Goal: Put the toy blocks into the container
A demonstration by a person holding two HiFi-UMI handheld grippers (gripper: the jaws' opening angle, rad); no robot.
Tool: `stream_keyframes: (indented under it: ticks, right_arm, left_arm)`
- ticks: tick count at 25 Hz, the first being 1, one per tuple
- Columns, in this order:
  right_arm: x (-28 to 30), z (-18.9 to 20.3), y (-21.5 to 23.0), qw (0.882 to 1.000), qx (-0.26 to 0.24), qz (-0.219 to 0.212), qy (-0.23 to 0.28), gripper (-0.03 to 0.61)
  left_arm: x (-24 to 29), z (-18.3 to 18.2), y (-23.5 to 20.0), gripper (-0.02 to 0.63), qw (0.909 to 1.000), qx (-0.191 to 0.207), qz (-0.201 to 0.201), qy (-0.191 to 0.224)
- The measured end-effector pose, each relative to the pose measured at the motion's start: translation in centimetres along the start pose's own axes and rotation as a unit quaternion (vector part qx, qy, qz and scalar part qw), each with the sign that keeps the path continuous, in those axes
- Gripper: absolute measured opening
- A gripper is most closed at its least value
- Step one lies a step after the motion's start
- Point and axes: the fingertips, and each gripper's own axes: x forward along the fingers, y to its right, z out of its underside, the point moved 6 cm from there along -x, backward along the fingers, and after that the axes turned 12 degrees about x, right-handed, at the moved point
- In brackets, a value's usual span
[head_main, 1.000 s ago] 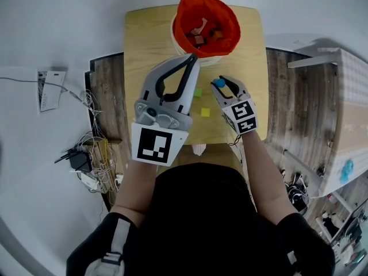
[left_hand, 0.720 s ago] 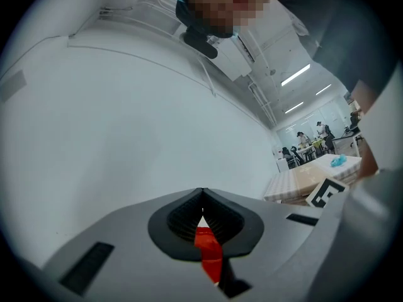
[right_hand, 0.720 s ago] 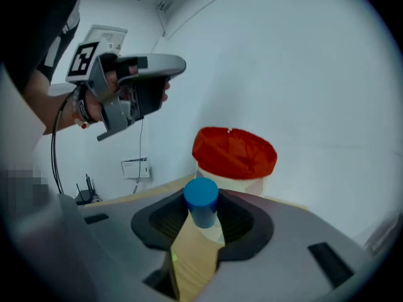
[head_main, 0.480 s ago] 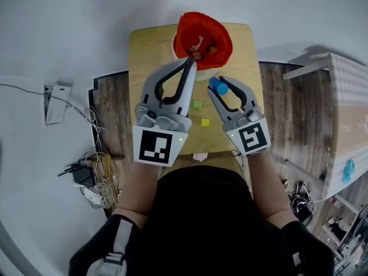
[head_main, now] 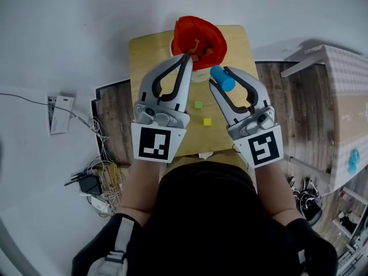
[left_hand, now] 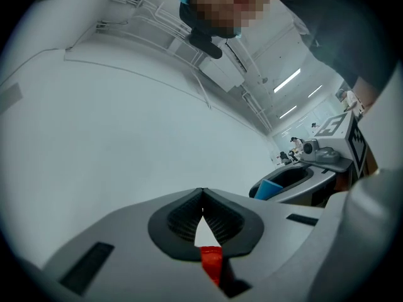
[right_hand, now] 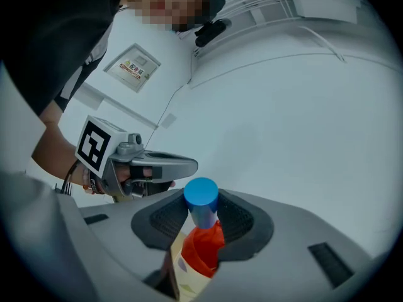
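An orange-lined container (head_main: 198, 36) with several blocks inside stands at the far end of the small wooden table (head_main: 144, 56). My right gripper (head_main: 223, 80) is shut on a blue cylinder block (head_main: 222, 78), held above the table just near and right of the container. In the right gripper view the cylinder (right_hand: 201, 200) stands between the pads, with the container (right_hand: 203, 250) below it. My left gripper (head_main: 186, 60) is shut and empty, its tips at the container's near rim; its pads meet (left_hand: 201, 199). A green block (head_main: 198, 104) and a yellow block (head_main: 207, 121) lie on the table.
Cables and a power strip (head_main: 92, 180) lie on the floor to the left, with a paper sheet (head_main: 57, 114) beyond them. A white checked table (head_main: 345, 96) stands to the right. The wooden table is narrow, with its edges close on both sides.
Both grippers have risen toward the camera. The right gripper has carried the blue cylinder up and nearer the container. The left gripper stayed shut by the rim.
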Motion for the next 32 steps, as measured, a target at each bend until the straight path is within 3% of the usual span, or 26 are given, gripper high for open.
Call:
stream_keyframes:
  ticks: [13,27,32]
  right_arm:
    - [1.3,-0.5,-0.4,1.000,-0.006,0.007,0.009,0.156]
    - [6.9,2.5,5.6,0.999,0.026,-0.030,-0.016,0.156]
    - [8.4,4.9,7.1,0.997,0.032,-0.044,-0.052,0.156]
  left_arm:
    - [-0.6,0.8,-1.0,0.009,0.9999,0.008,0.008,-0.005]
    - [4.0,4.4,-2.2,0.009,0.9985,0.002,-0.021,-0.050]
    - [5.4,6.3,-1.7,0.009,0.9971,-0.005,-0.020,-0.073]
